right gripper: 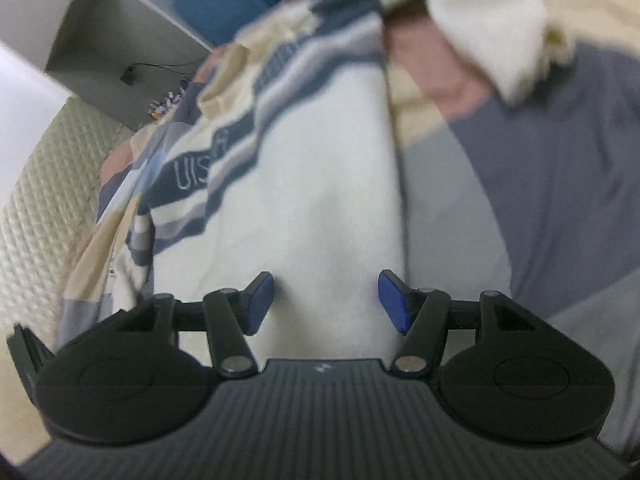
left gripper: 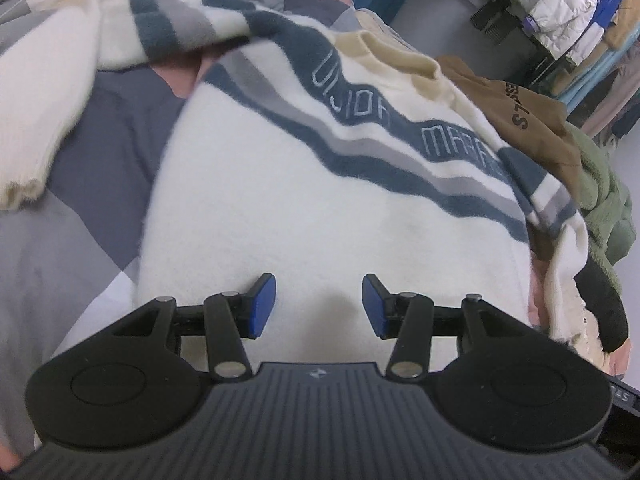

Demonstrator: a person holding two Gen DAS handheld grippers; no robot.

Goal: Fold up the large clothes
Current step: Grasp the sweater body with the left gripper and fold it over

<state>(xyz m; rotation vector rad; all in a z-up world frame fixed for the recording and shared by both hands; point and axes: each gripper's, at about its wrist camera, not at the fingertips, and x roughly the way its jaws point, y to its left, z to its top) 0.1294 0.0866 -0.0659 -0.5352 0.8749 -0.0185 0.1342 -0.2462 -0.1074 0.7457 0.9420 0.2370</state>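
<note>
A cream sweater with navy and grey stripes and embroidered letters lies spread on a patchwork bed cover. Its left sleeve is folded over at the upper left. My left gripper is open just above the sweater's lower body, holding nothing. In the right wrist view the same sweater lies ahead, its right side edge running down the middle. My right gripper is open over the sweater's hem near that edge, empty. A cream sleeve cuff hangs at the upper right.
A brown garment and a green fleece garment lie piled at the sweater's right side. A rack of hanging jackets stands behind. In the right wrist view a quilted cream surface and a grey cabinet show at left.
</note>
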